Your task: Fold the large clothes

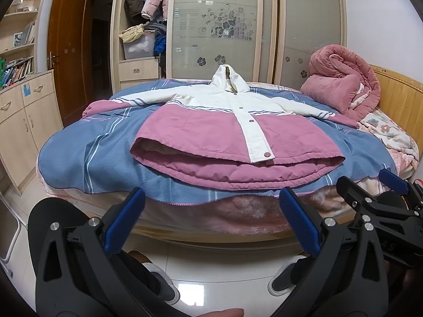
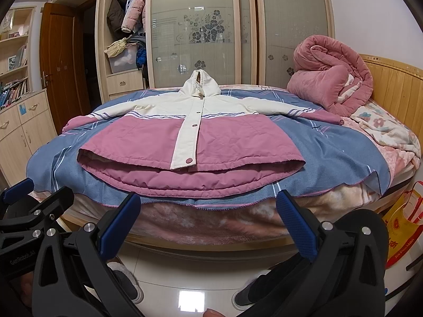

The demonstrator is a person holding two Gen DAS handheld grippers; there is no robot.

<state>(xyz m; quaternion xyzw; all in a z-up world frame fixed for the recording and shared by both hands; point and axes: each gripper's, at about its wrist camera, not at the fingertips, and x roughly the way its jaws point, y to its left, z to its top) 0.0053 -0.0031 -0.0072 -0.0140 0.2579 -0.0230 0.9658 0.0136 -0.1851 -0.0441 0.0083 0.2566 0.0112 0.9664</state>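
A pink and white hooded jacket (image 1: 211,132) (image 2: 164,142) lies flat and buttoned on the bed, front up, hood pointing to the wardrobe, both sleeves spread out sideways. Its hem faces me near the bed's front edge. My left gripper (image 1: 211,216) hangs open in front of the bed, below the hem, nothing between its blue pads. My right gripper (image 2: 208,219) is open too, level with the mattress side, holding nothing. Each gripper shows in the other's view: the right gripper (image 1: 370,192) at the right edge, the left gripper (image 2: 34,192) at the left edge.
A blue striped blanket (image 1: 79,148) (image 2: 330,142) covers the bed under the jacket. A rolled pink quilt (image 1: 346,84) (image 2: 330,79) sits at the far right by the wooden headboard (image 2: 391,84). A wardrobe (image 1: 216,26) stands behind, cabinets (image 1: 23,121) on the left. A person's slippered feet (image 2: 127,277) stand on the tiled floor; a yellow bag (image 2: 401,227) hangs at the right.
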